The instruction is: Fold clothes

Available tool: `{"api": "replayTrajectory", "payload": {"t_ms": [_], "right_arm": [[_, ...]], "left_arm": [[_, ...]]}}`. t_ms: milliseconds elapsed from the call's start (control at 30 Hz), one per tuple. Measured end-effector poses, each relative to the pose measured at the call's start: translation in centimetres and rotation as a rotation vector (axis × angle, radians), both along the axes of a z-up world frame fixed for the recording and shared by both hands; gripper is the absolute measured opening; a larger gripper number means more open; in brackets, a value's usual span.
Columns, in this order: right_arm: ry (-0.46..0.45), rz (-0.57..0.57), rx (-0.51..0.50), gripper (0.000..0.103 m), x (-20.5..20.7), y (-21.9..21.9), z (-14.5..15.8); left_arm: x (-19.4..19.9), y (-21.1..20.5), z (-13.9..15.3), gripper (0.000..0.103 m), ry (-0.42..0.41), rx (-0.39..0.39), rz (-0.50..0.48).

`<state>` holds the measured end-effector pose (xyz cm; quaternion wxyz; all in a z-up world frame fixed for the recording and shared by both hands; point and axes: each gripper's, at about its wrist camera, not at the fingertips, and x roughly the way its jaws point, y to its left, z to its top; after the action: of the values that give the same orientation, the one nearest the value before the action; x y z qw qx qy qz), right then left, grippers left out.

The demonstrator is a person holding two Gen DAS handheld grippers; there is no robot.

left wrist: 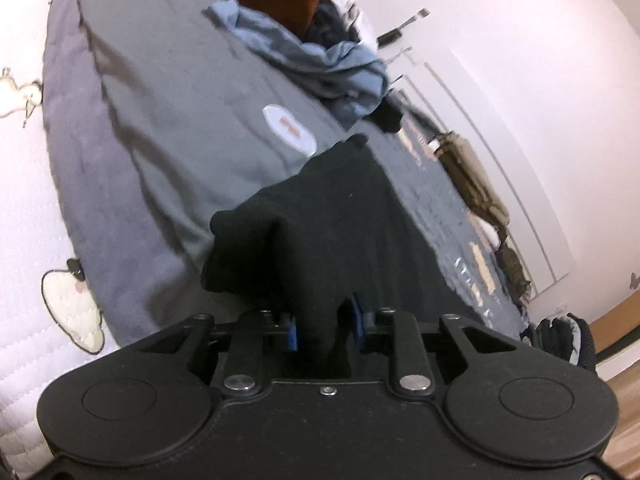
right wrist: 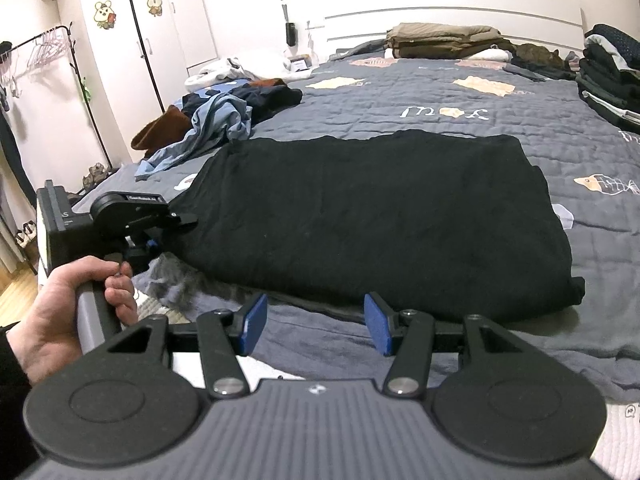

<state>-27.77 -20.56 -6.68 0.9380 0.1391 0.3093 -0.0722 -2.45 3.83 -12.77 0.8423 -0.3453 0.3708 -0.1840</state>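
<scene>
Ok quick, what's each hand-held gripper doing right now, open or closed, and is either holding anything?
Left hand-held gripper: closed on a bunched edge of the black garment.
Right hand-held gripper: open, holding nothing, just short of the garment.

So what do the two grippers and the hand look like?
Both grippers, left gripper and right gripper, are matte black with round discs, silver pivot bolts and blue-padded fingers. The left hand wears a black sleeve.
</scene>
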Motion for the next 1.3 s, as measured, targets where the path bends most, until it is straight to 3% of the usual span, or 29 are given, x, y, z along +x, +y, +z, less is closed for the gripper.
{"api": "replayTrajectory", "payload": {"t_ms": [200,267,367,600,733,833,1300], "right_arm": [[-0.031,0.019,0.008,0.053,-0.3,0.1,0.3],[-0.035,0.029,0.006,0.053,-0.3,0.2,0.3],[-0.034,0.034,0.001,0.053,-0.3,0.4,0.4],[-0.04,0.039,0.002,0.053,-0.5,0.5,0.5],[-0.04,0.032,0.005,0.053,-0.5,0.4,0.6],[-0.042,0.028,0.008,0.053,-0.5,0.3,0.6],[-0.034,0.004,-0.001,0.053,-0.8,-0.2,0.7]], "left_arm": [[0.3,-0.1,-0.3,0.03,0.018,0.015,0.018],[0.3,0.0,-0.2,0.044,0.017,0.011,0.023],[0.0,-0.3,-0.2,0.047,0.003,0.022,0.013],[-0.2,-0.8,0.2,0.035,-0.045,0.069,0.003],[-0.6,-1.3,0.8,0.019,-0.104,0.117,-0.011],[-2.0,-3.2,1.2,0.015,-0.196,0.186,-0.108],[-9.2,-12.6,3.1,0.013,-0.629,0.515,-0.58]]}}
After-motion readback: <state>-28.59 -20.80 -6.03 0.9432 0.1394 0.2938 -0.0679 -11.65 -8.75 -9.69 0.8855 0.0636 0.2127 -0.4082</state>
